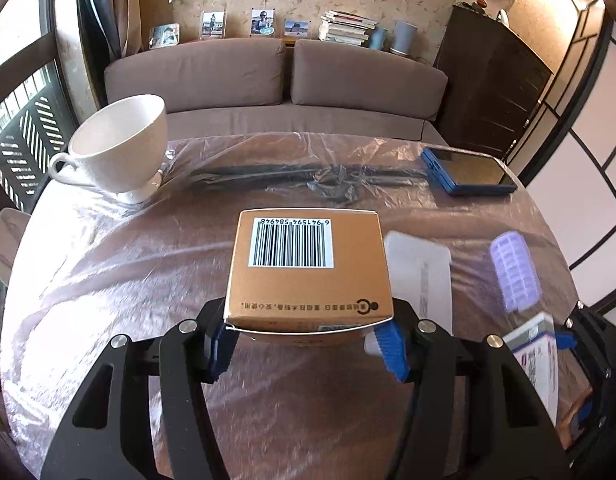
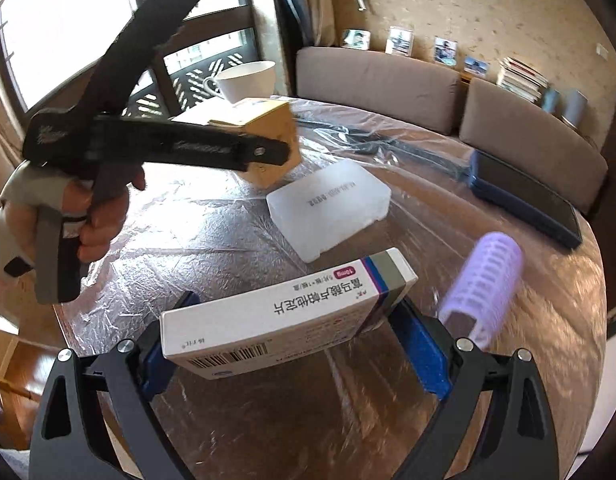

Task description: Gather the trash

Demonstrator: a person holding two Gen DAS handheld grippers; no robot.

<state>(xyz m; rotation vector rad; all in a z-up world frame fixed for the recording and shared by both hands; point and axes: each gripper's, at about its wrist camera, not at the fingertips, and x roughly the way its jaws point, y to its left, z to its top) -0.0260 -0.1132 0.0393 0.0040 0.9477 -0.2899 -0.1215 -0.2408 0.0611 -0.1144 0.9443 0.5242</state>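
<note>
My left gripper (image 1: 308, 344) is shut on an orange-brown carton with a barcode (image 1: 308, 268) and holds it above the table; the carton also shows in the right wrist view (image 2: 272, 136), with the left gripper's arm in front of it. My right gripper (image 2: 292, 344) is shut on a white medicine box with purple and grey print (image 2: 292, 316); the box also shows at the right edge of the left wrist view (image 1: 535, 356). A translucent white plastic case (image 2: 327, 208) and a purple hair roller (image 2: 483, 284) lie on the table beyond the grippers.
The round table (image 1: 108, 280) is covered in clear plastic film. A white cup (image 1: 120, 148) stands at the far left and a blue-cased phone (image 1: 467, 172) lies at the far right. A black strip (image 1: 308, 174) lies under the film. A brown sofa (image 1: 276, 76) stands behind.
</note>
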